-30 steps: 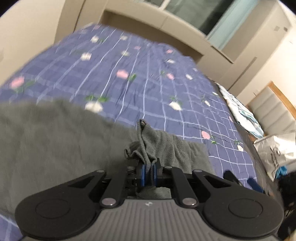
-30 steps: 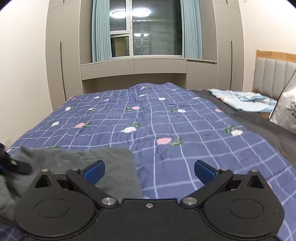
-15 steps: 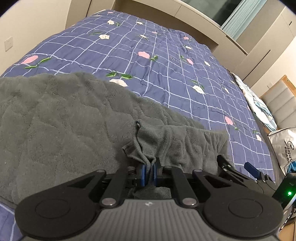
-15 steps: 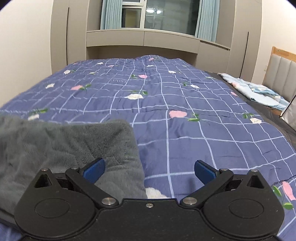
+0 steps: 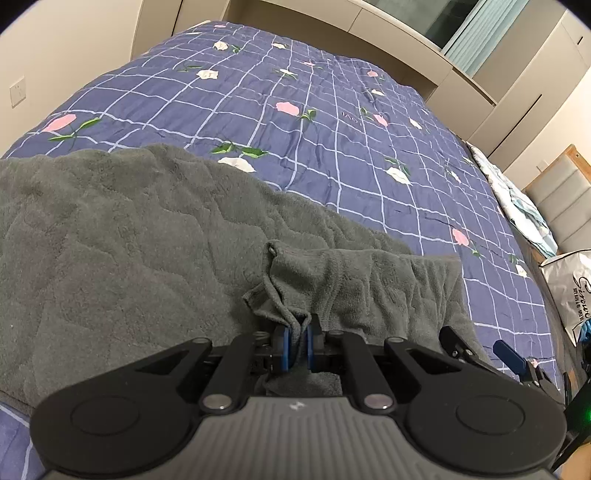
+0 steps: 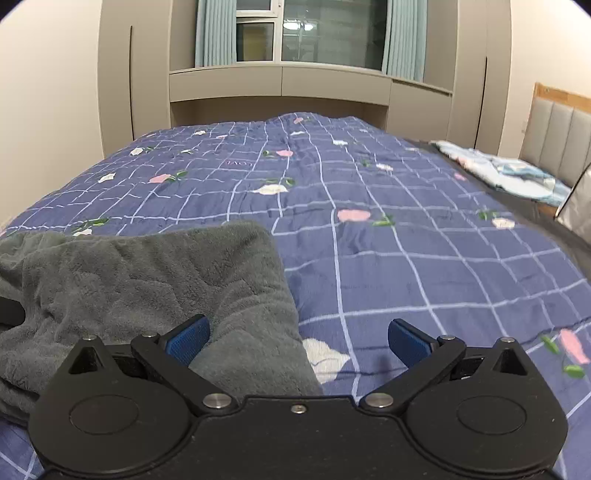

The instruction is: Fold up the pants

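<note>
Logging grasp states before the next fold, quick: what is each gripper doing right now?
Left gripper: shut on a bunched fold of the grey pants.
Right gripper: open, holding nothing, at the pants' edge.

Left gripper (image 5: 296, 341) pinches grey pants (image 5: 147, 236) on quilt (image 5: 332, 129).

Bed (image 6: 406, 229): covered by a blue grid-pattern quilt with flower prints. Far wall: beige built-in cabinets (image 6: 280, 81) below a dark window (image 6: 325, 33) with light-blue curtains (image 6: 214, 33). Right side: padded headboard (image 6: 557, 133), wood-trimmed. Walls: cream.
</note>
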{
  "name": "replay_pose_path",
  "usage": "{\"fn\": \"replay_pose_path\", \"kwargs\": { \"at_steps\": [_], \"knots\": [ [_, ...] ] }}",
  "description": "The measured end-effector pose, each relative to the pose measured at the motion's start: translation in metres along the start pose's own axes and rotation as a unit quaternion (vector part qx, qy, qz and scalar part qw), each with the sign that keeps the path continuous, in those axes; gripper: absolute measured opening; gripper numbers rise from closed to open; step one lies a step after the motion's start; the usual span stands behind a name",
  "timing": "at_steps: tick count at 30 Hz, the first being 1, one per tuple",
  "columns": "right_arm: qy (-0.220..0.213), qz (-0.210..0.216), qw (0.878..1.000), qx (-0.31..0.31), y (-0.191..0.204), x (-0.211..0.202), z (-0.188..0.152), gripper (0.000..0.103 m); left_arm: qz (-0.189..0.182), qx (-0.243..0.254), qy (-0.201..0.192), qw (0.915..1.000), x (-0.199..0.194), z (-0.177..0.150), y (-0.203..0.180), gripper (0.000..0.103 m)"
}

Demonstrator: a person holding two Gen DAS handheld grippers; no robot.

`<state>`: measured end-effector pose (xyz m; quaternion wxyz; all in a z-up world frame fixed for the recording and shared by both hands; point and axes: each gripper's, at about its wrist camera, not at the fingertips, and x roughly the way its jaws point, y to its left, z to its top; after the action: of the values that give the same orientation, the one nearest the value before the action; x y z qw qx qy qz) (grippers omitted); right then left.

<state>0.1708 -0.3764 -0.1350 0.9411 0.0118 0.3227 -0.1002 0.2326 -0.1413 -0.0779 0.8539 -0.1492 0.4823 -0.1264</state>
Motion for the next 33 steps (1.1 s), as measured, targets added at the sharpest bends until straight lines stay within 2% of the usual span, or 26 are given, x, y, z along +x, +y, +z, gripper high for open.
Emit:
{"fn": "replay_pose_path", "kwargs": {
  "at_steps": [3,6,13,17,23,29,30,32,33],
  "knots": [
    [0.006,0.001,1.000,0.001,-0.001,0.000,0.004,0.103,-0.006,0.005,-0.008,0.9999,-0.008,0.002,-0.003,0.008],
    [-0.010,-0.004,1.000,-0.017,0.005,-0.013,0.007,0.103,-0.015,0.016,-0.023,0.9995,-0.021,0.004,-0.009,0.008],
    [-0.027,0.027,0.999,-0.026,0.022,-0.040,0.009,0.103,-0.038,0.023,-0.050,0.9978,-0.053,0.006,-0.006,0.007],
    [-0.040,0.053,0.997,-0.030,0.034,-0.056,0.015,0.103,-0.032,0.012,-0.057,0.9978,-0.068,0.010,0.012,0.007],
    [-0.039,0.089,0.993,-0.065,0.066,-0.062,0.018,0.103,-0.011,0.001,-0.038,0.9992,-0.077,0.017,0.052,0.007],
    [-0.007,0.099,0.990,-0.100,0.096,-0.050,0.007,0.103,0.008,-0.014,0.000,0.9999,-0.055,0.009,0.080,0.008],
    [-0.003,0.097,0.990,-0.105,0.099,-0.047,0.005,0.103,0.012,-0.017,0.004,0.9998,-0.051,0.006,0.083,0.011],
    [-0.003,0.092,0.989,-0.116,0.103,-0.045,0.000,0.103,0.019,-0.026,0.005,0.9995,-0.049,0.003,0.087,0.024],
    [-0.006,0.092,0.989,-0.118,0.103,-0.045,0.000,0.103,0.028,-0.032,0.002,0.9991,-0.050,0.004,0.089,0.042]
  ]
}}
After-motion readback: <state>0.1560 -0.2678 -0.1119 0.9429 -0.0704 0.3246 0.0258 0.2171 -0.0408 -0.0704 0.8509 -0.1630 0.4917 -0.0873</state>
